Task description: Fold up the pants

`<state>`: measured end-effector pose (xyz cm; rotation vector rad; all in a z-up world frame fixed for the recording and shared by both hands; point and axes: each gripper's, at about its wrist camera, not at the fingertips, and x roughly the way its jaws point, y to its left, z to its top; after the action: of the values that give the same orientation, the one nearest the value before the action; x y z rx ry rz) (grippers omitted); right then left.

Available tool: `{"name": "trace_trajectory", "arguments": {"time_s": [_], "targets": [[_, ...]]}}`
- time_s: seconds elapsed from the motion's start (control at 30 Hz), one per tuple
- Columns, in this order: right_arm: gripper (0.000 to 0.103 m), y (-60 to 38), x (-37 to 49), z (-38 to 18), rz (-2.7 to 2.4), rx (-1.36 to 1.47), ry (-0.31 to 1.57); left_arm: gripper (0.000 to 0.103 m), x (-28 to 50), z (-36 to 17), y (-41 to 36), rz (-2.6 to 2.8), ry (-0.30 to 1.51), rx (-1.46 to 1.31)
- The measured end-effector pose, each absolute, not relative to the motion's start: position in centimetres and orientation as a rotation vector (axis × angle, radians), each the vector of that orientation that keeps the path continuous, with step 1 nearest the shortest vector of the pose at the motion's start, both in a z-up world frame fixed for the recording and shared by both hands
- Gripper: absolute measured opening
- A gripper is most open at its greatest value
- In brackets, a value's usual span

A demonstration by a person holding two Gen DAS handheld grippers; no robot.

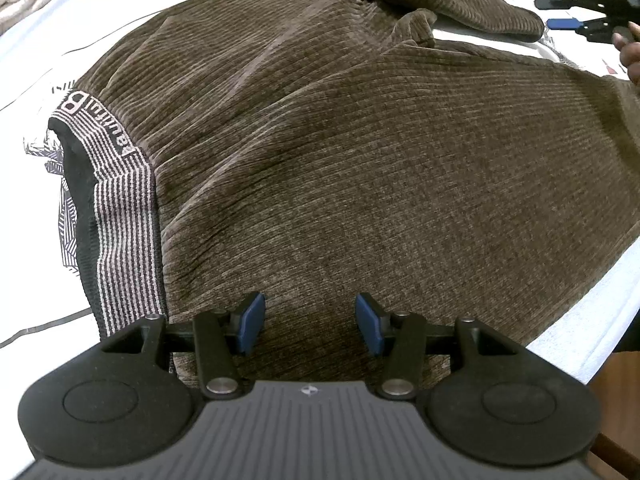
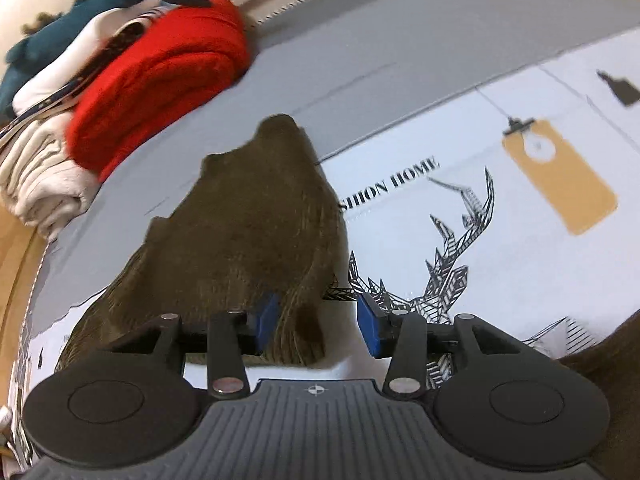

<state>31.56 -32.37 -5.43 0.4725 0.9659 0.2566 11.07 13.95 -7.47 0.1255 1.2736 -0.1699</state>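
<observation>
Brown corduroy pants (image 1: 320, 152) are lying spread across a printed sheet (image 1: 36, 80), filling most of the left wrist view, with the striped waistband (image 1: 120, 216) at the left of the frame. The left gripper (image 1: 310, 326) is hovering low at the bottom centre over the fabric, its blue pads apart and holding nothing. The right gripper (image 2: 318, 324) is sitting at the bottom centre of its own view, pads likewise apart, with a pant leg end (image 2: 248, 232) lying just ahead and partly between them. Folded clothes (image 2: 120, 92) are sitting stacked in the upper left of that frame.
</observation>
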Motion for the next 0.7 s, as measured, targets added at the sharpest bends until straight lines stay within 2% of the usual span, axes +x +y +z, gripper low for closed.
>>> {"name": "trace_trajectory", "arguments": {"time_s": [0.1,0.13,0.17,0.2,0.33,0.43,0.47,0.57,0.7], "targets": [[0.046,-30.5,31.9,-6.1,0.258,0.465,0.976,0.057,11.1,-7.5,14.0,-0.169,1.275,0.123],[0.039,-29.9,31.9,-5.9,0.260,0.444,0.972,0.057,11.1,-7.5,14.0,-0.171,1.274,0.124],[0.026,-29.4,32.1,-6.0,0.266,0.416,0.964,0.057,11.1,-7.5,14.0,-0.174,1.272,0.124],[0.008,-28.8,32.0,-5.6,0.284,0.375,0.947,0.057,11.0,-7.5,14.1,-0.180,1.270,0.123],[0.007,-25.1,28.8,-0.6,0.489,0.034,0.714,0.057,10.8,-7.4,14.3,-0.197,1.264,0.122],[0.006,-24.3,24.8,3.3,0.750,-0.029,0.568,0.058,10.8,-7.3,14.2,-0.201,1.264,0.127],[0.006,-24.0,23.4,4.0,0.843,-0.065,0.562,0.058,10.8,-7.3,14.2,-0.202,1.264,0.130],[0.006,-23.0,21.2,3.1,1.031,-0.147,0.722,0.058,10.8,-7.3,14.1,-0.202,1.266,0.134],[0.010,-23.0,21.0,1.4,0.995,-0.192,0.838,0.059,10.7,-7.3,13.8,-0.194,1.268,0.140]]}}
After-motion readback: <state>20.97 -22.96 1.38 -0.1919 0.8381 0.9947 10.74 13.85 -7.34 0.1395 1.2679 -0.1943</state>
